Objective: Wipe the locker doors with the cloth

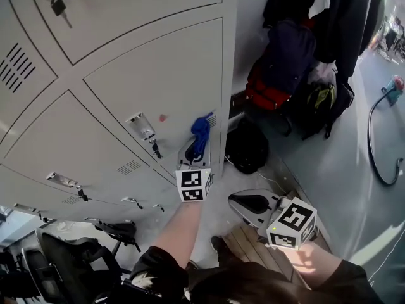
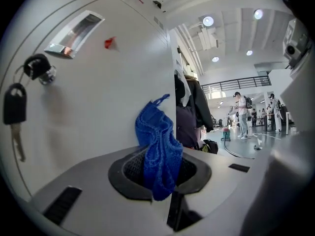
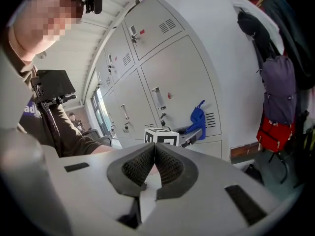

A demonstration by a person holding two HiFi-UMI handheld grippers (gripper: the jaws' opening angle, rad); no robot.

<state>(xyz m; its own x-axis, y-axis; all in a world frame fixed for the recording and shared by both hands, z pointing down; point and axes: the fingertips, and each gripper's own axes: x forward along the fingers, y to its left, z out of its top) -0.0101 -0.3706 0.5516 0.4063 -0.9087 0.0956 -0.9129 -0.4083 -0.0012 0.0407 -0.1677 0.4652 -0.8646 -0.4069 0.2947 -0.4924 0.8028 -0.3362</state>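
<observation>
1. My left gripper [image 2: 160,170] is clamped on the crumpled blue knitted cloth [image 2: 158,144]. The pads pinch its lower third, and a short tail hangs out below them.
2. In the head view the cloth [image 1: 201,132] sits at the right edge of the pale grey metal locker door [image 1: 155,75], at about 5 o'clock on that panel and next to the small vent slots. I cannot tell whether it is pressing on the metal or only just beside it.
3. My right gripper [image 3: 153,163] has its jaws together with nothing between them. It is held low at 5 o'clock in the head view [image 1: 243,202], well apart from the lockers.
4. Risks, as I judge them:
   - The cloth is bunched into a narrow rope. A stroke would clean only a thin stripe, and the hard jaw tips could scrape the paint.
   - Drag against the door could pull the cloth out of a pinch this low on it.
   - The black-headed key [image 2: 14,113] hangs at 9 o'clock, and the loose loop could snag on it or on the vent slots.
5. The cloth's long axis runs from 6 to 12 o'clock in the left gripper view. Its free end points up, and the loop at the tip leans towards 1 o'clock.
</observation>
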